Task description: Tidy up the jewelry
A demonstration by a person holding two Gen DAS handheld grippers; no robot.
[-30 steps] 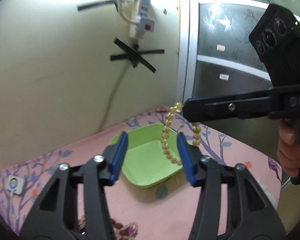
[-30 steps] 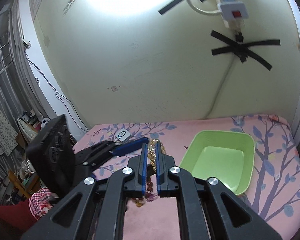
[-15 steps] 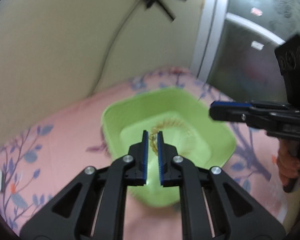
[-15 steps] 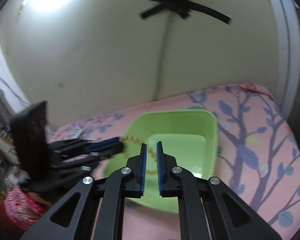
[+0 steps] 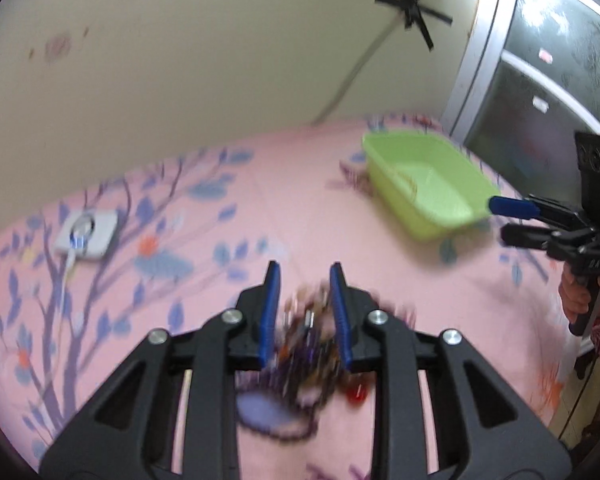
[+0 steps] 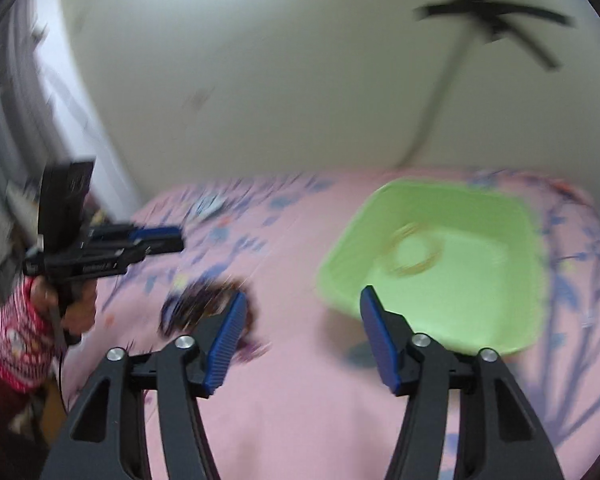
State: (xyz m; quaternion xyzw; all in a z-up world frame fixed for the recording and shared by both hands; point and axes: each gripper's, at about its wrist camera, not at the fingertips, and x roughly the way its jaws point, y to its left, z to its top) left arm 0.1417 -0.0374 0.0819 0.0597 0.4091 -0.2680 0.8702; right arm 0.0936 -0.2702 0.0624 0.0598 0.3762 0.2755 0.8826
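A yellow bead bracelet (image 6: 414,254) lies coiled inside the green tray (image 6: 480,288) on the pink floral cloth. In the left wrist view the bracelet (image 5: 410,180) is a faint curl on the tray (image 5: 440,200) floor. My left gripper (image 5: 305,276) hangs over a dark, blurred jewelry pile (image 5: 304,348), which shows between its jaws; they are opening and grip nothing. From the right wrist view the left gripper (image 6: 160,240) hovers just beyond that pile (image 6: 204,300). My right gripper (image 6: 304,292), jaws opening, is empty before the tray's near rim.
A white charger pad (image 5: 86,234) with a cable lies on the cloth at the left. The wall with a taped cable (image 5: 360,64) runs behind the tray, and a glass door (image 5: 540,80) stands to its right. A hand in a red striped sleeve (image 6: 16,340) holds the left gripper.
Half a second ago both grippers were shut on the bead bracelet over the tray. Now it lies in the tray, both grippers are open, and the left one has swung over to the jewelry pile.
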